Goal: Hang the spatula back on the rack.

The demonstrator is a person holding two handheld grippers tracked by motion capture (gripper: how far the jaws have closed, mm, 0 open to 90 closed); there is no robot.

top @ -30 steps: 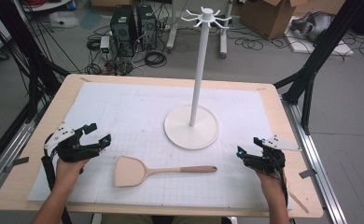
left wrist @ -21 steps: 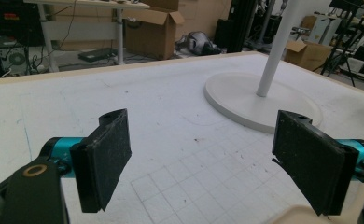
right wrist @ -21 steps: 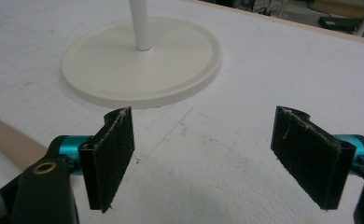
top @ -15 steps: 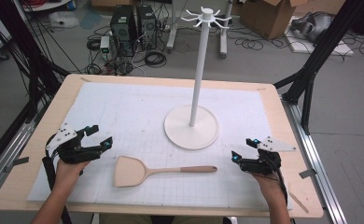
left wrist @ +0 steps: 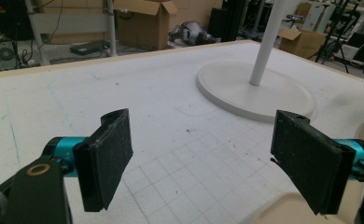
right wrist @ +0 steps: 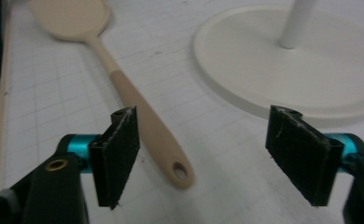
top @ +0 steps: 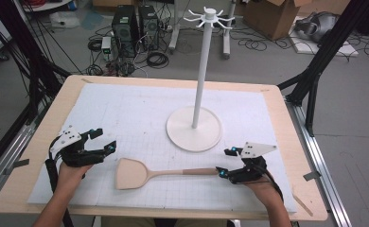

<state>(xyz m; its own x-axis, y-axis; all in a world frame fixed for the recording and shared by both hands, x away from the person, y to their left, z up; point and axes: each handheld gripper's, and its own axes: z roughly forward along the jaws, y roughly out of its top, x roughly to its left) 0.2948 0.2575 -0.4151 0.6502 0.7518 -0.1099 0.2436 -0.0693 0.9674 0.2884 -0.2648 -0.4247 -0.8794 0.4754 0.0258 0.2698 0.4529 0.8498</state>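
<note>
early yet: the wooden spatula (right wrist: pixel 124 88) lies ungrasped on the tabletop (top: pixel 140 113), its handle end between the right gripper (right wrist: pixel 206 154)'s wide jaws, which have just been closing; the left gripper (left wrist: pixel 208 161) gapes empty.

Pale wooden spatula (top: pixel 147 174) flat on the white mat, blade leftward.

I see the wooden spatula (top: pixel 147 173) flat on the tabletop (top: pixel 286 142). My right gripper (top: pixel 225 163) sits at its handle end, jaws apart and just closing. My left gripper (top: pixel 104 140) rests open beside the blade, near the white stand (top: pixel 194 127).
</note>
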